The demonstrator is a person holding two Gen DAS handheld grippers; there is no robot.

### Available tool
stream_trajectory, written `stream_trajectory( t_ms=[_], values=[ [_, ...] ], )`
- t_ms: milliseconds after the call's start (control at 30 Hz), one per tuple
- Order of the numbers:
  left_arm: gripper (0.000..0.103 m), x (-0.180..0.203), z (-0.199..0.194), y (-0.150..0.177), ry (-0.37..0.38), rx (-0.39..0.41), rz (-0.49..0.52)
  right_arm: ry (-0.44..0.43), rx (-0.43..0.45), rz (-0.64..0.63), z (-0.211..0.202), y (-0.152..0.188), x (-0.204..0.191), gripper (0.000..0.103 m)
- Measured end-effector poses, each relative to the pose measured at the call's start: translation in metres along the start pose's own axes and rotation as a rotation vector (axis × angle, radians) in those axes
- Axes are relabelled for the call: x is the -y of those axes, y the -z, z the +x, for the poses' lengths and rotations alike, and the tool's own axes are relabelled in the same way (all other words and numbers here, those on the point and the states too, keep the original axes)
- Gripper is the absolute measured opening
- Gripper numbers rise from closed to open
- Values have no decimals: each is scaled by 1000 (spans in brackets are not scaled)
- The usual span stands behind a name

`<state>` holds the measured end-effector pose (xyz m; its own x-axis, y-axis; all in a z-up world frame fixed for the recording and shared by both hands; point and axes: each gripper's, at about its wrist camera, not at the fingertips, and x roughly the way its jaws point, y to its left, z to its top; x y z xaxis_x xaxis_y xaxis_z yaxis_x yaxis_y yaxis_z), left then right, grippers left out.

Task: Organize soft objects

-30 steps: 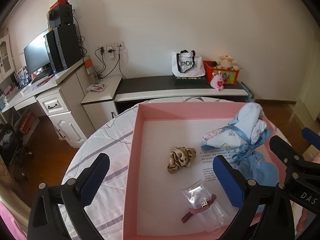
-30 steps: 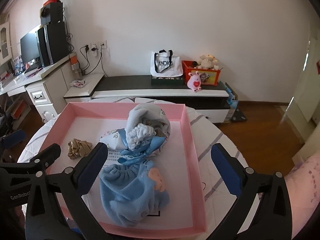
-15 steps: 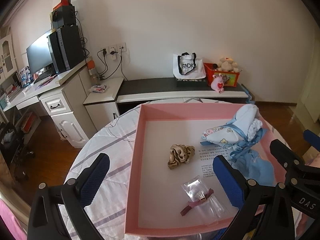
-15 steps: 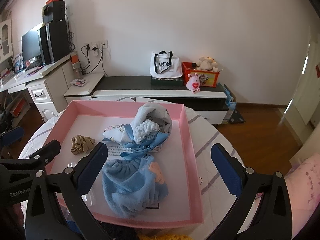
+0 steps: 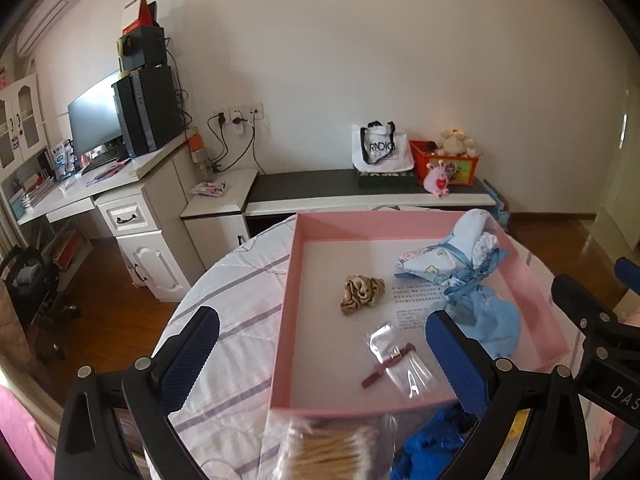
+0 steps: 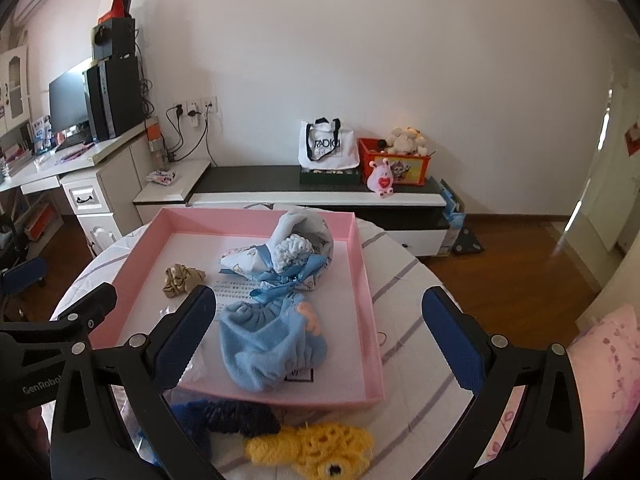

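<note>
A pink tray [image 5: 282,320] [image 6: 370,308] lies on the round table. It holds a beige scrunchie [image 5: 360,289] [image 6: 182,278], a blue fleece cap [image 6: 272,344] [image 5: 494,320], a pale blue bundle with ribbon [image 6: 296,248] [image 5: 448,258] and a bagged hair clip [image 5: 394,358]. In front of the tray lie a yellow crochet piece [image 6: 316,450], a dark blue crochet piece [image 6: 228,418] [image 5: 432,446] and a bag of cotton swabs [image 5: 324,454]. My left gripper [image 5: 322,344] and right gripper [image 6: 320,326] hover open above the tray's near side, holding nothing.
The table wears a white cloth with purple stripes [image 5: 228,320]. Behind it stand a low black-topped cabinet [image 6: 320,190] with a tote bag [image 6: 328,148] and a red toy box [image 6: 396,164]. A white desk with a monitor [image 5: 94,120] is at the left.
Both grippers have pulled back and up from the tray. The yellow and dark blue crochet pieces and the swab bag have come into view at the near edge.
</note>
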<state>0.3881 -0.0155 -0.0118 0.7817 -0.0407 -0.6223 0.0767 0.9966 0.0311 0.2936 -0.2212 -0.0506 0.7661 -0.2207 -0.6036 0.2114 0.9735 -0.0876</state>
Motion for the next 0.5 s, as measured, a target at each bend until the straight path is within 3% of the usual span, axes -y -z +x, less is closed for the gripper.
stream_trajectory(
  t_ms=[500],
  values=[
    [103, 5, -99, 48, 18, 84, -20, 7, 93, 2, -83, 23, 4, 103]
  ],
)
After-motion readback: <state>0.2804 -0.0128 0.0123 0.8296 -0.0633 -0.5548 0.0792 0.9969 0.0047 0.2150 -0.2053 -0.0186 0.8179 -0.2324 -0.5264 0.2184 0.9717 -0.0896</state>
